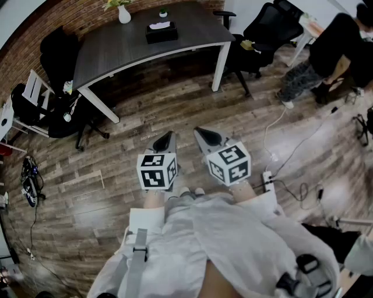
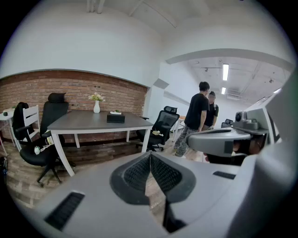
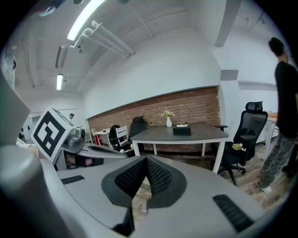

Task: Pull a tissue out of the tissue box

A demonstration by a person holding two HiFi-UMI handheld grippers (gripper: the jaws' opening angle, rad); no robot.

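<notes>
The black tissue box (image 1: 161, 32) stands on the far grey table (image 1: 116, 46), with a white tissue (image 1: 159, 25) poking from its top. It also shows small and distant as the tissue box (image 2: 115, 118) in the left gripper view and the tissue box (image 3: 181, 130) in the right gripper view. My left gripper (image 1: 168, 138) and right gripper (image 1: 202, 134) hang side by side over the wooden floor, well short of the table. Both point toward it. The left gripper (image 2: 150, 157) has its jaws shut with nothing between them, and so does the right gripper (image 3: 145, 161).
A white vase (image 1: 124, 14) with flowers stands on the table left of the box. Black office chairs (image 1: 61, 49) flank the table on the left and the right chair (image 1: 265, 29). A person (image 1: 326, 52) stands at the far right. Cables and a power strip (image 1: 268, 176) lie on the floor.
</notes>
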